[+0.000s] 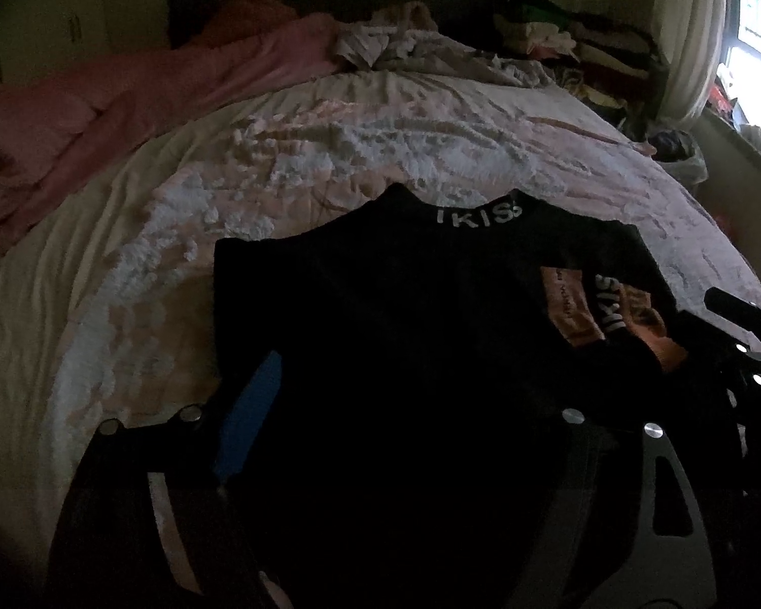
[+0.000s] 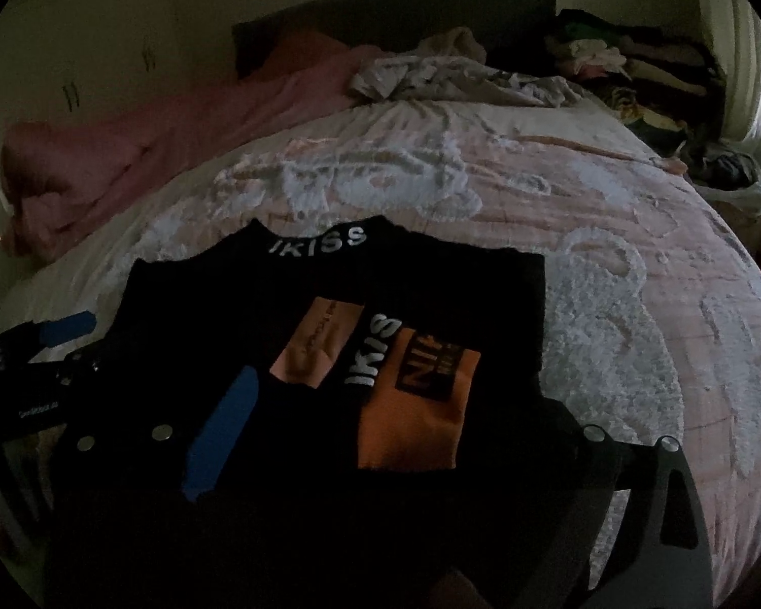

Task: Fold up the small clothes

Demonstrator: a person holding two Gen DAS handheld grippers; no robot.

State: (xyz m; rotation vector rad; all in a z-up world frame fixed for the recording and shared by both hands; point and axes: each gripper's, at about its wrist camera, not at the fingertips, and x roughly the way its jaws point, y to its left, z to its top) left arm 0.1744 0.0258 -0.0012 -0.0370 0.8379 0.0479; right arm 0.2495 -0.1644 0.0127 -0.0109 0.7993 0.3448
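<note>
A small black top (image 1: 380, 279) lies flat on the bed, collar with white "IKISS" lettering pointing away. A sleeve with orange and peach patches (image 2: 411, 406) is folded across its body. My left gripper (image 1: 416, 396) hovers over the near left part of the top (image 2: 431, 279); its blue-padded finger (image 1: 251, 411) and the dark one stand wide apart, pressing on nothing. My right gripper (image 2: 406, 396) hovers over the patched sleeve, blue pad (image 2: 223, 436) at left, jaws wide open and empty. Each gripper shows at the edge of the other's view.
The top rests on a pink and white textured bedspread (image 1: 330, 152). A pink blanket (image 1: 127, 101) is bunched along the left, crumpled light clothes (image 2: 456, 76) lie near the dark headboard, and a stack of clothes (image 1: 583, 45) sits at back right beside a bright window.
</note>
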